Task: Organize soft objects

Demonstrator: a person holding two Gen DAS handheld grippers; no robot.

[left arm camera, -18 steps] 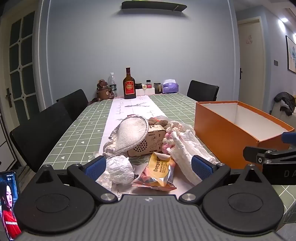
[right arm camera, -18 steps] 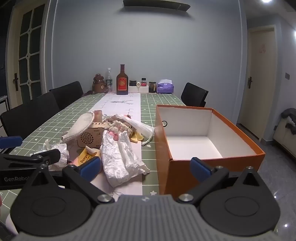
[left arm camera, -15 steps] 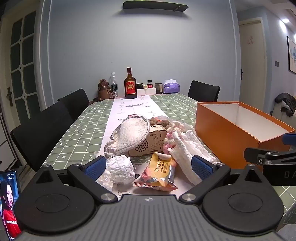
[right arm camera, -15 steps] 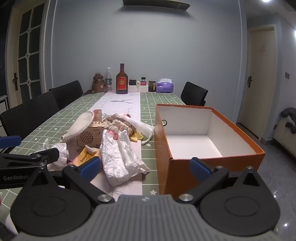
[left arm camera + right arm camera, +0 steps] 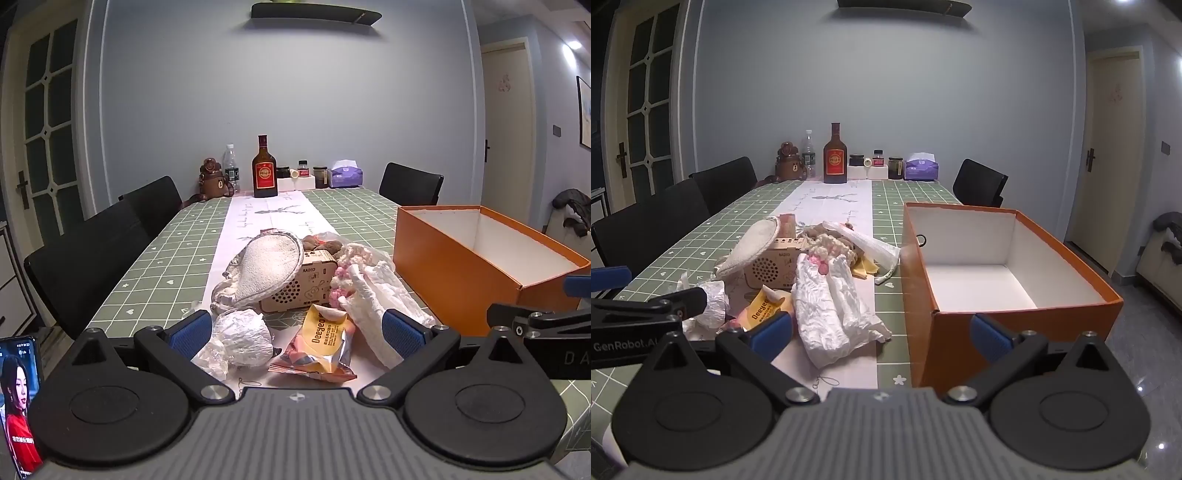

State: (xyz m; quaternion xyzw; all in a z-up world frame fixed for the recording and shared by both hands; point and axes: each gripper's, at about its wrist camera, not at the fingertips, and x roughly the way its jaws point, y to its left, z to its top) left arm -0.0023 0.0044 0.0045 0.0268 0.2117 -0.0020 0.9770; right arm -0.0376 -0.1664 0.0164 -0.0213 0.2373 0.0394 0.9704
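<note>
nearest, left side: left gripper (image 5: 295, 328), jaws at full spread, holding nothing; angled somewhat down over the near edge of the pile. crumpled white wrapper (image 5: 240, 341) and yellow snack packet (image 5: 321, 341) lie on the cloth between its blue pads (image 5: 190, 332), untouched.

nearest, right side: right gripper (image 5: 881, 330), jaws equally wide, empty; tilted down, straddling the near corner of the orange box (image 5: 1015, 334), one pad before the pile, the other before the box front.

mid, on the table (image 5: 147, 258): white crinkled cloth (image 5: 831, 306), lying loose just beside the box. behind it a pink-and-cream knitted item (image 5: 345, 271), a wooden radio (image 5: 306, 282), a pale fluffy pad (image 5: 266, 267) leaning on the radio, a clear bag (image 5: 868, 245), a yellow scrap, some brown pieces; exact kinds hard to tell.

mid, right: orange box, open, white inside, nothing visible in it.

far: brown bottle (image 5: 264, 168), water bottle, bear figure, small jars, tissue pack, black chairs.

progress, judged: at the start. nothing sorted into the box; every soft item sits in the pile, mixed with the hard radio.

remaining, judged: pick each soft piece and place it in the box.
</note>
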